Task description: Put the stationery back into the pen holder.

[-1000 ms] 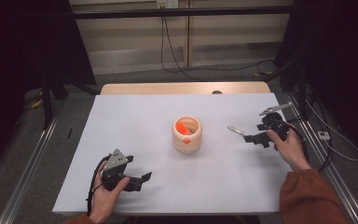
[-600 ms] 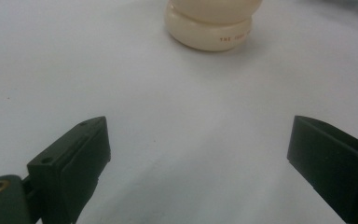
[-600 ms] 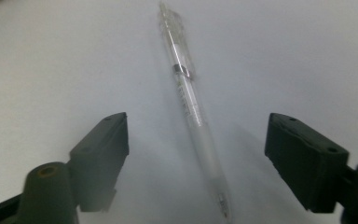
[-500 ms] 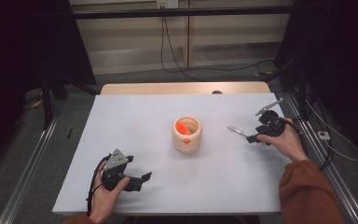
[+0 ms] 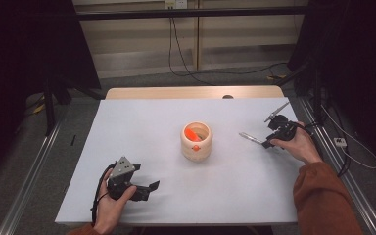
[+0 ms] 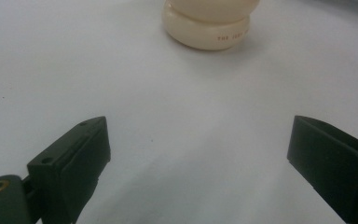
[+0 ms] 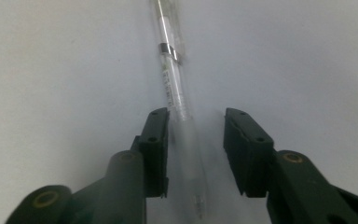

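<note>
Two right gripper (image 7: 193,154) jaws closing around clear pen (image 7: 172,79)

Clear plastic pen with a metal clip (image 7: 171,79): its far end is cut off by the top edge of the right gripper view; the near part between the jaws is blurred.
Cream round wooden cup (image 6: 208,24): upper part cut off in the left gripper view.
Orange thing in the cup (image 5: 193,133): partly hidden by the wall; too small to identify.
</note>
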